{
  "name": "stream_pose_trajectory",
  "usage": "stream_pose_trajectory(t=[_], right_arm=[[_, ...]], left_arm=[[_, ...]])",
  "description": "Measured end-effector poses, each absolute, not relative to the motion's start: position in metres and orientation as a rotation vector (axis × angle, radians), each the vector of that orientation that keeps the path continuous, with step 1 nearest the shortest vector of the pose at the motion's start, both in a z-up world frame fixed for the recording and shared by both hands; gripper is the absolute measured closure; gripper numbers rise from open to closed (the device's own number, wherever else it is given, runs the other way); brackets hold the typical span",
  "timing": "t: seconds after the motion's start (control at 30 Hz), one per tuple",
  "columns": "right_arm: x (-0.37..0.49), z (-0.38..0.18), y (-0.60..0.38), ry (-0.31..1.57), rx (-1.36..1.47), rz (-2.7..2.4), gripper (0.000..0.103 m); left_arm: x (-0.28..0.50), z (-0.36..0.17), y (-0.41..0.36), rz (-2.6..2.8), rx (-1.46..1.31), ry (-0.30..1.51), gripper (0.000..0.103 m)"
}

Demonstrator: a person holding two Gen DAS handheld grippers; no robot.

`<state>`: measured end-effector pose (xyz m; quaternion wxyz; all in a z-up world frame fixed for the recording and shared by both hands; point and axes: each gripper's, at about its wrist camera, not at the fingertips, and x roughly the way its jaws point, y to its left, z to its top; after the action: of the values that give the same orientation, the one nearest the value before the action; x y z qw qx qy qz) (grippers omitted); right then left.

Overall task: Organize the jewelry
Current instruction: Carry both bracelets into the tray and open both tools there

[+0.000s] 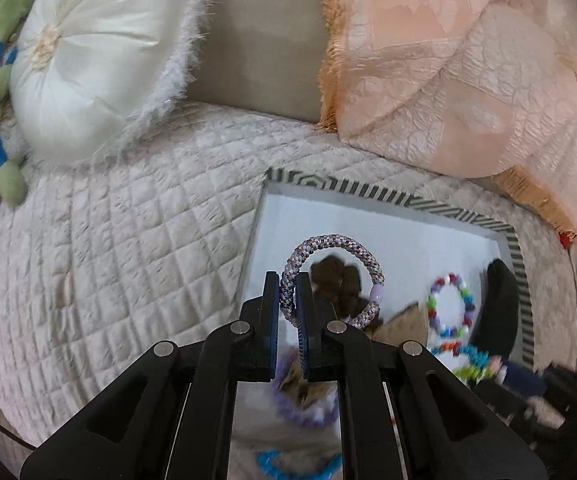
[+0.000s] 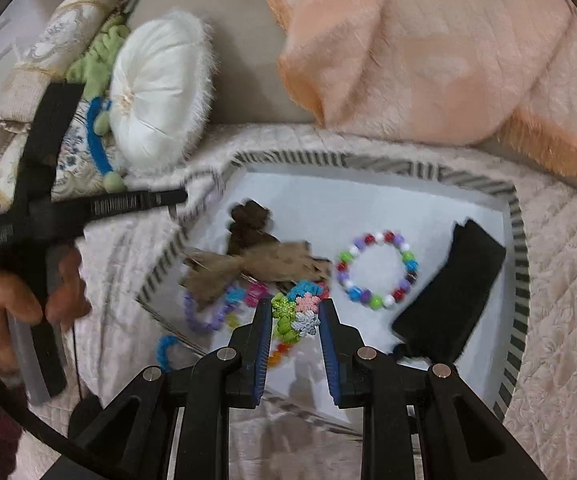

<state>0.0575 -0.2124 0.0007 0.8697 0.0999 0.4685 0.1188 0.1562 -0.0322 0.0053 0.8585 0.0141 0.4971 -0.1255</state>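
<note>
My left gripper (image 1: 288, 282) is shut on a braided grey-pink ring (image 1: 362, 256) and holds it upright over the left part of a striped-rim box (image 1: 522, 280). In the right wrist view this gripper (image 2: 180, 199) comes in from the left in a person's hand (image 2: 16, 300), at the box's left rim. My right gripper (image 2: 294, 310) is shut on a snowflake bead bracelet (image 2: 294, 314), over the box (image 2: 516, 240). In the box lie a round-bead bracelet (image 2: 376, 268), a brown bow (image 2: 256, 264), a dark brown flower (image 2: 248, 220) and a purple bracelet (image 2: 204, 312).
A black foam block (image 2: 448, 296) leans on the box's right side. A blue bracelet (image 2: 164, 348) lies on the quilted cover (image 1: 128, 260) near the box's left corner. A white round cushion (image 1: 96, 52) sits back left and a peach blanket (image 1: 468, 60) back right.
</note>
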Motion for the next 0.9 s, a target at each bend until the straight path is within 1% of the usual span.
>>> stream_pose_trajectory(t=[0.17, 0.33, 0.37, 0.4, 0.43, 0.73, 0.83, 0.87, 0.9], right_arm=[[0.052, -0.024, -0.23, 1.034, 0.181, 0.179, 0.081], [0.047, -0.028, -0.238, 1.032, 0.208, 0.177, 0.08], [0.046, -0.028, -0.24, 1.029, 0.22, 0.176, 0.076], [0.045, -0.027, -0.243, 1.023, 0.234, 0.174, 0.065], [0.043, -0.026, -0.246, 1.012, 0.245, 0.171, 0.061], [0.029, -0.014, -0.25, 0.987, 0.279, 0.171, 0.061], [0.025, -0.014, -0.251, 0.989, 0.286, 0.169, 0.061], [0.023, -0.013, -0.251, 0.988, 0.288, 0.165, 0.061], [0.023, -0.013, -0.251, 0.985, 0.289, 0.162, 0.061]], left_arm=[[0.176, -0.012, -0.066, -0.288, 0.049, 1.063, 0.096], [0.188, -0.03, -0.092, -0.293, 0.072, 1.091, 0.096], [0.19, -0.034, -0.096, -0.289, 0.076, 1.094, 0.096], [0.192, -0.038, -0.099, -0.286, 0.081, 1.097, 0.096], [0.194, -0.041, -0.1, -0.283, 0.084, 1.1, 0.096], [0.203, -0.054, -0.109, -0.257, 0.094, 1.107, 0.096], [0.201, -0.054, -0.108, -0.253, 0.103, 1.102, 0.094], [0.2, -0.054, -0.107, -0.254, 0.103, 1.102, 0.091], [0.199, -0.052, -0.106, -0.259, 0.094, 1.107, 0.081]])
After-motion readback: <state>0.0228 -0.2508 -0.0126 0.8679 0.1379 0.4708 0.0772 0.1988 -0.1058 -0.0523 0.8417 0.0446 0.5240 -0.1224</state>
